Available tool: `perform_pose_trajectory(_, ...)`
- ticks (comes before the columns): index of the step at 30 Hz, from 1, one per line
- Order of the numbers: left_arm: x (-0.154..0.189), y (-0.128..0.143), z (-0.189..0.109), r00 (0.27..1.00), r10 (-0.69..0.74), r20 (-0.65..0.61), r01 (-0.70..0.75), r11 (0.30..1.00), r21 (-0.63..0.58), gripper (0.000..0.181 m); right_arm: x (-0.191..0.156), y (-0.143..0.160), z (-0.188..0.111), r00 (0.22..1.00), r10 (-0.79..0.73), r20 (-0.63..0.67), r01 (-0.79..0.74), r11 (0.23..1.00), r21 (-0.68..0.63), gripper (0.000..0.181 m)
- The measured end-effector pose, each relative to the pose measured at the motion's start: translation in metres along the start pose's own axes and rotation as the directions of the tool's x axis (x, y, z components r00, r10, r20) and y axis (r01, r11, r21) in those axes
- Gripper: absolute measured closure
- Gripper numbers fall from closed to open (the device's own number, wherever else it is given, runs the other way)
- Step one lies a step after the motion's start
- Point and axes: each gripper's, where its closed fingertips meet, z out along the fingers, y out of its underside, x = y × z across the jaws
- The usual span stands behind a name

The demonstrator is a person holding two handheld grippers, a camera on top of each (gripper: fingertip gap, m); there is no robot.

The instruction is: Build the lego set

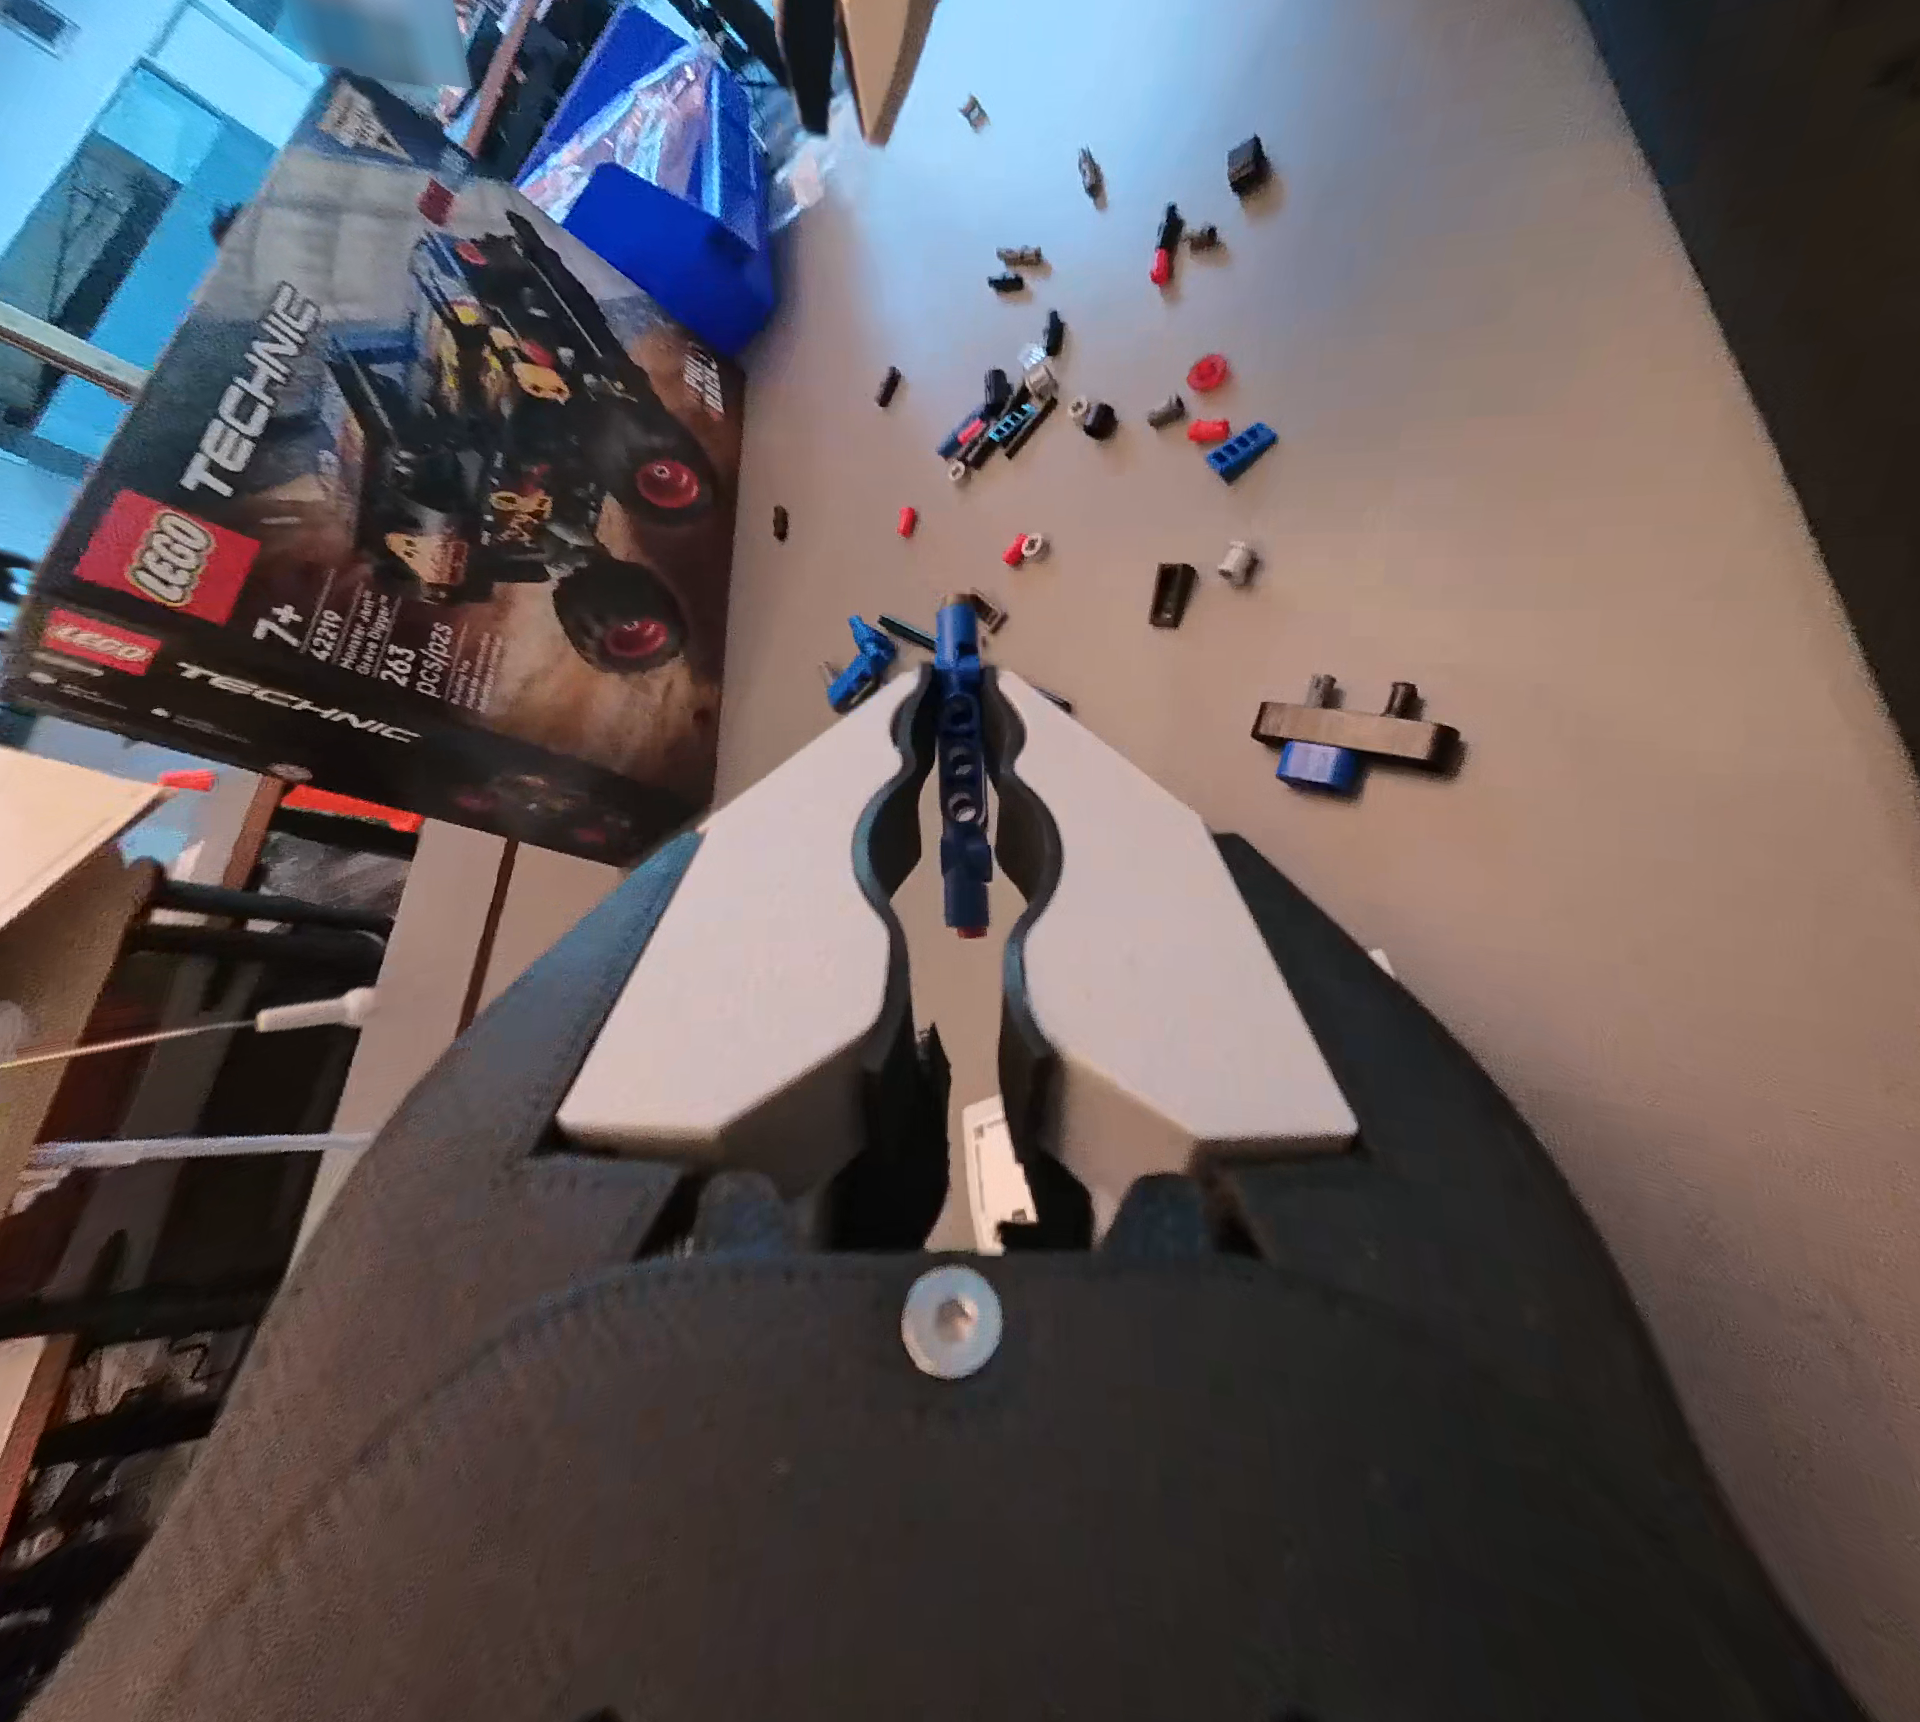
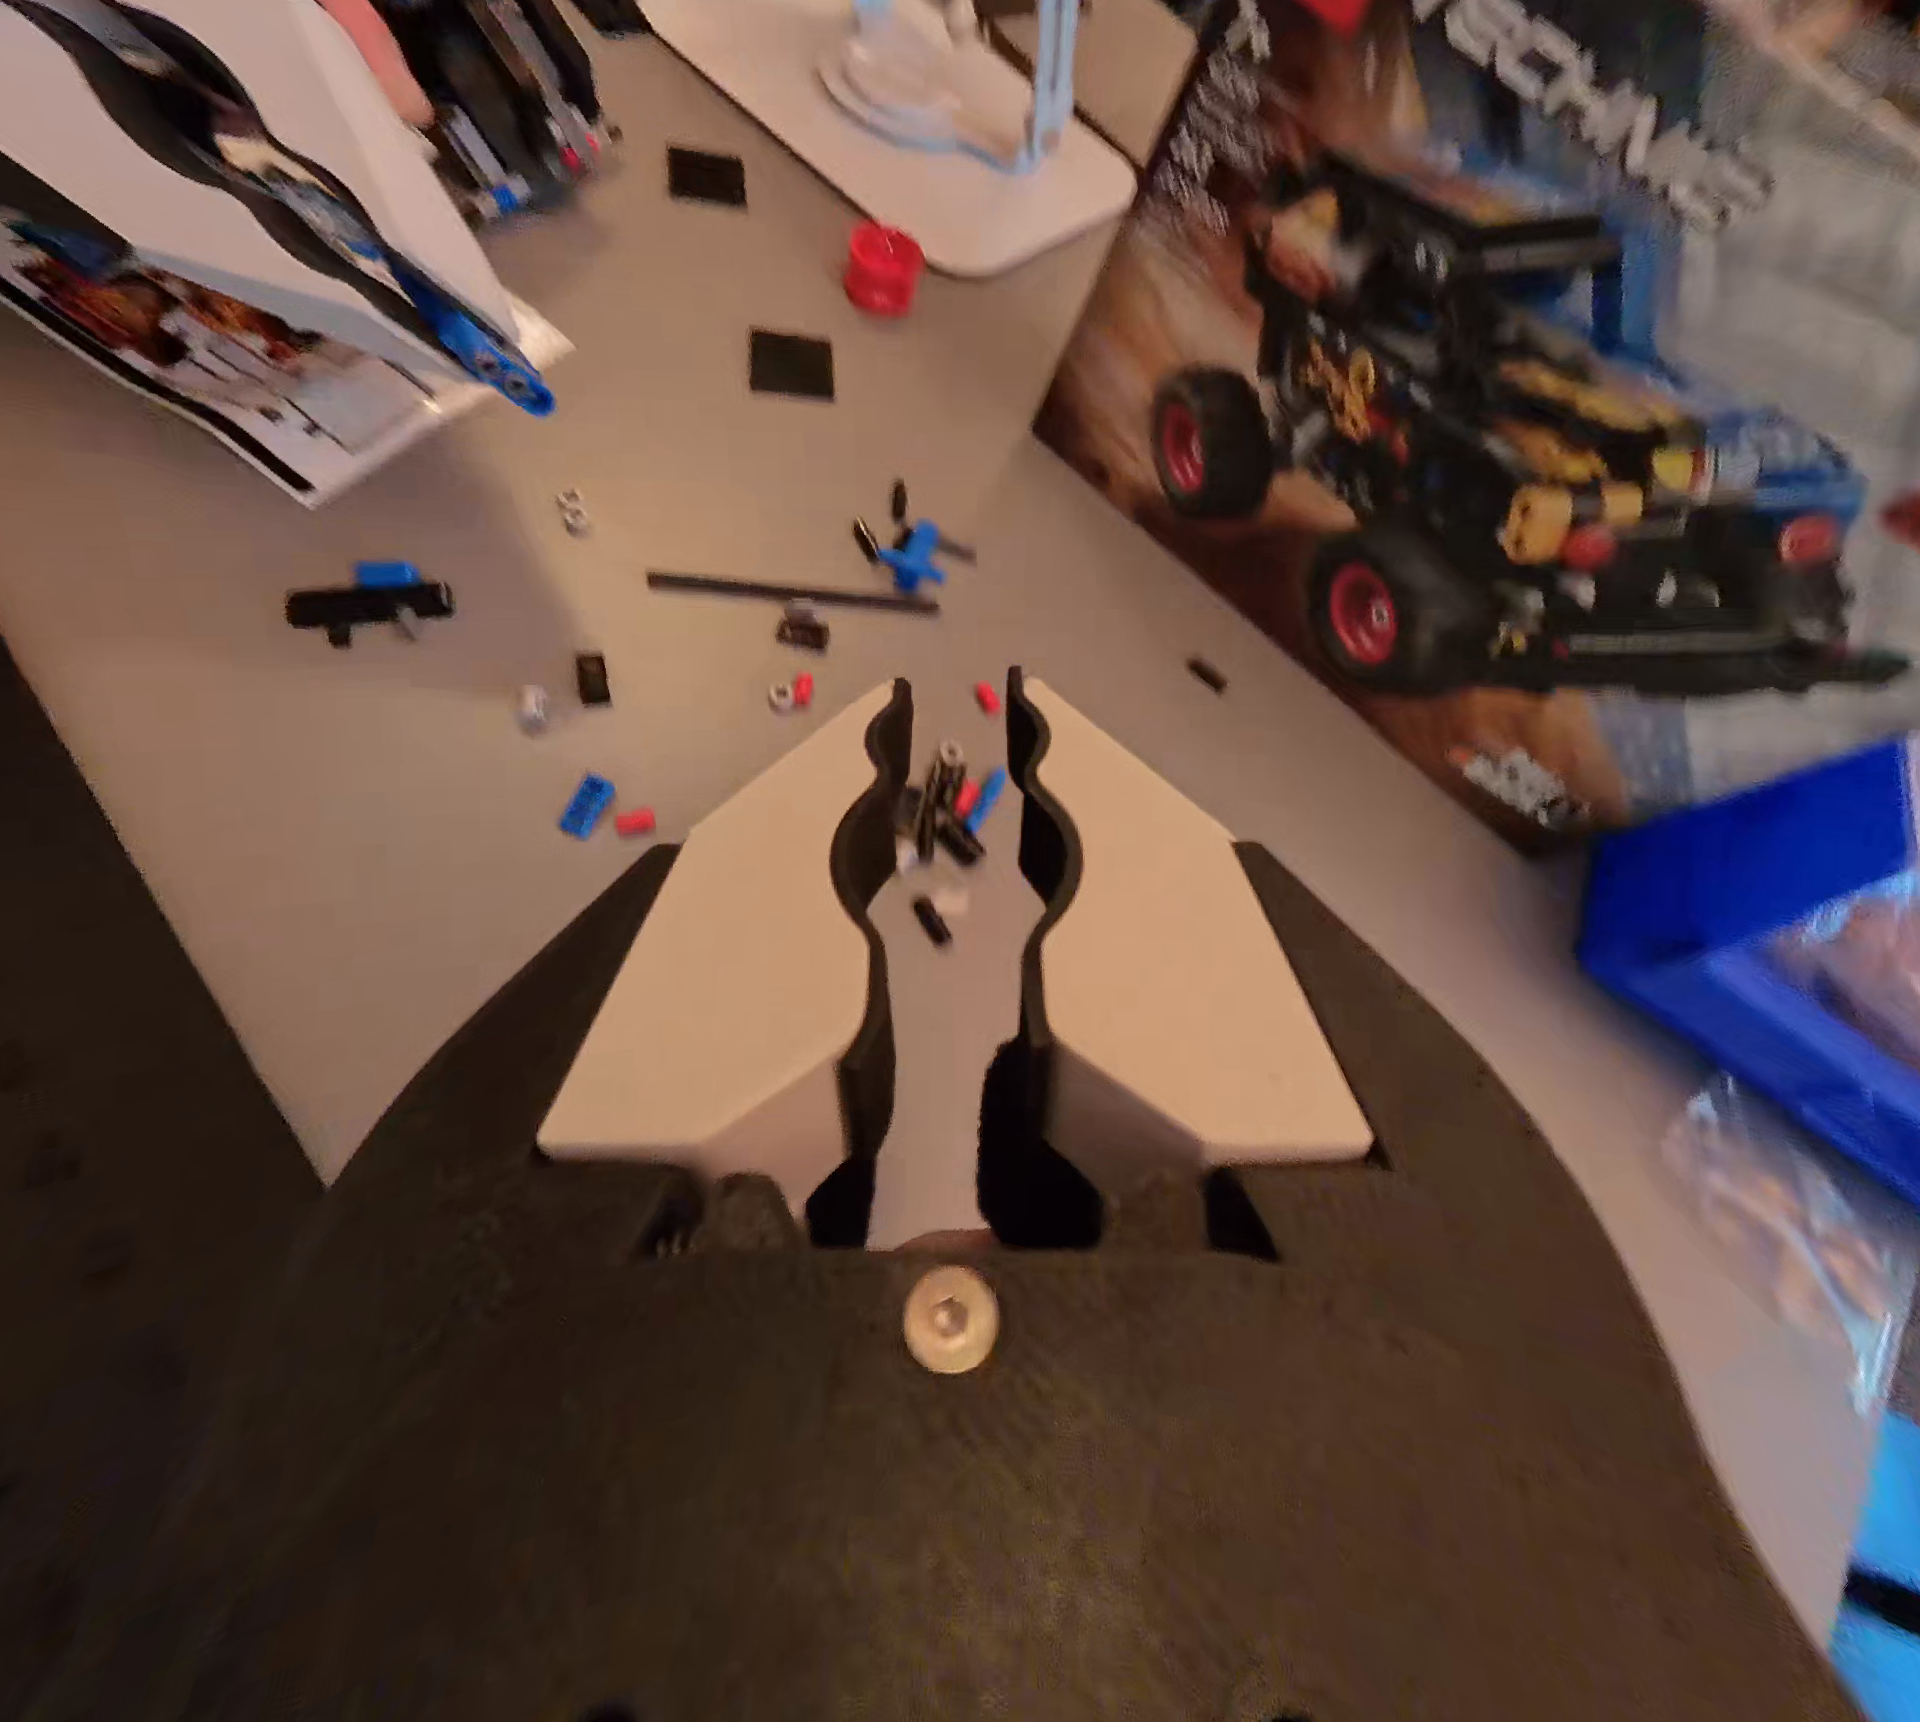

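One blue holed beam [image 1: 958, 753], L-gripper-held [image 1: 961, 685].

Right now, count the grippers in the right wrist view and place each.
2. The right gripper fills the bottom centre, open above loose pieces; the left gripper enters from upper left, shut on a blue beam.

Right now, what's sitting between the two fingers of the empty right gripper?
The right wrist view shows a little heap of black, red and blue Lego pins lying on the grey table, seen through the gap of the open right gripper.
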Motion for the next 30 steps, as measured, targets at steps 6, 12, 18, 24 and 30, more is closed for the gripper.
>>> perform_pose_trajectory(6, 0.005, 0.01, 0.007, 1.0, -0.005, -0.014, 0.004, 0.999, -0.042, 0.175, -0.012, 0.022, 0.015, 0.995, 0.051, 0.082, -0.042, 0.993, -0.109, 0.166)
perform_pose_trajectory(12, 0.003, 0.015, 0.009, 1.0, -0.012, -0.001, 0.012, 0.999, -0.047, 0.175, -0.044, 0.026, 0.071, 0.977, 0.084, 0.194, -0.039, 0.973, -0.228, 0.161)
perform_pose_trajectory(18, 0.006, 0.016, 0.009, 1.0, -0.009, -0.014, 0.009, 0.999, -0.041, 0.175, -0.05, 0.036, 0.101, 0.963, 0.149, 0.225, -0.07, 0.943, -0.324, 0.16)
perform_pose_trajectory(24, 0.006, 0.017, 0.009, 1.0, -0.022, -0.02, 0.021, 0.999, -0.034, 0.175, -0.054, 0.037, 0.107, 0.952, 0.154, 0.264, -0.063, 0.944, -0.323, 0.168)
perform_pose_trajectory(30, 0.006, 0.018, 0.008, 1.0, -0.011, -0.015, 0.01, 0.999, -0.038, 0.175, -0.059, 0.036, 0.101, 0.948, 0.151, 0.282, -0.057, 0.946, -0.318, 0.181)
